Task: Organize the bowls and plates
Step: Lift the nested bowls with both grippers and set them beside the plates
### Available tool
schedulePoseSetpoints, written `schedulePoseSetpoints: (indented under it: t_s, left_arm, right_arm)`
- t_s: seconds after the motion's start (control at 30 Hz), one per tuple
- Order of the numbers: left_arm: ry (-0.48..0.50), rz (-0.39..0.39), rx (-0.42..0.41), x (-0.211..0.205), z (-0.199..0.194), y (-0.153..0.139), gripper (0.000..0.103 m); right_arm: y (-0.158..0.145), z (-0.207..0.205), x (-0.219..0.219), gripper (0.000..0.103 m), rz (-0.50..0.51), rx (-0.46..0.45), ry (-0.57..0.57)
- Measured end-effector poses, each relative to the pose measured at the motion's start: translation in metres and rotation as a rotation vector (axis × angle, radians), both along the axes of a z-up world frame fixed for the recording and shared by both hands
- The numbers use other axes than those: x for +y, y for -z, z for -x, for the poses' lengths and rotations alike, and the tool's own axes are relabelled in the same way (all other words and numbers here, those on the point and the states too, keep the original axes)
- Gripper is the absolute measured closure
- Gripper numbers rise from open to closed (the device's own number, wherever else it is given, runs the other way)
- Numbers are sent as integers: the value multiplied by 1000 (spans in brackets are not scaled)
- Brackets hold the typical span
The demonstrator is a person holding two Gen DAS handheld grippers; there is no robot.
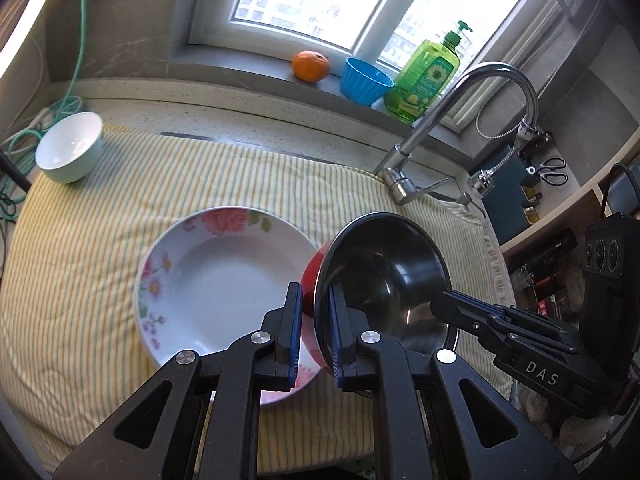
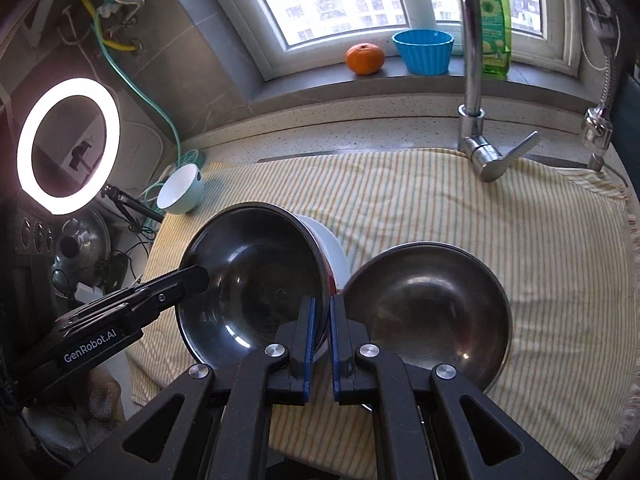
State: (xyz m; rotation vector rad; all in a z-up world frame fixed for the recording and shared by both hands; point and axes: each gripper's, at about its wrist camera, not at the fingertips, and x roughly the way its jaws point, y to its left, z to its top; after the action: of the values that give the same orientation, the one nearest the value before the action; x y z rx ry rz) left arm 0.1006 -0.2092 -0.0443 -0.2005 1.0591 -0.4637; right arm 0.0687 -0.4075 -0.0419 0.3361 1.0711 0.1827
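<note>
A steel bowl with a red outside (image 1: 384, 276) hangs tilted over the right edge of a floral plate (image 1: 224, 280). My left gripper (image 1: 315, 292) is shut on its left rim. My right gripper (image 1: 440, 304) pinches the opposite rim. In the right wrist view the same bowl (image 2: 248, 280) is clamped by my right gripper (image 2: 321, 304), and my left gripper (image 2: 200, 276) reaches in from the left. A second steel bowl (image 2: 428, 312) lies on the striped cloth (image 2: 520, 240) just right of it. A white-and-mint bowl (image 1: 70, 146) stands at the cloth's far left corner.
A chrome tap (image 1: 460, 120) rises at the back right of the cloth. On the windowsill stand an orange (image 1: 310, 66), a blue cup (image 1: 366, 80) and a green soap bottle (image 1: 428, 76). A ring light (image 2: 68, 144) glows at the left, with green hose beside it.
</note>
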Motion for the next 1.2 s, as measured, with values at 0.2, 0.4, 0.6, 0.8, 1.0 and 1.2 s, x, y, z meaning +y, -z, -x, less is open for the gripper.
schedulePoseSetpoints:
  t_s: [0.2, 0.4, 0.6, 0.8, 1.0, 1.2]
  left_arm:
    - [68, -9, 13, -39, -5, 7, 92]
    - [118, -40, 43, -70, -7, 22, 92]
    - [142, -71, 62, -83, -6, 32, 92]
    - [161, -107, 74, -92, -5, 40, 92]
    - [175, -130, 90, -99, -6, 48, 92]
    - [184, -147, 98, -105, -7, 53, 92]
  right_arm:
    - [6, 8, -36, 96, 19, 15, 46]
    - [21, 12, -59, 96, 35, 47, 70]
    - [35, 13, -68, 96, 42, 72, 73]
    - [45, 13, -70, 96, 56, 89, 67]
    - [51, 13, -74, 96, 53, 101, 75]
    - [57, 14, -77, 96, 55, 108, 75]
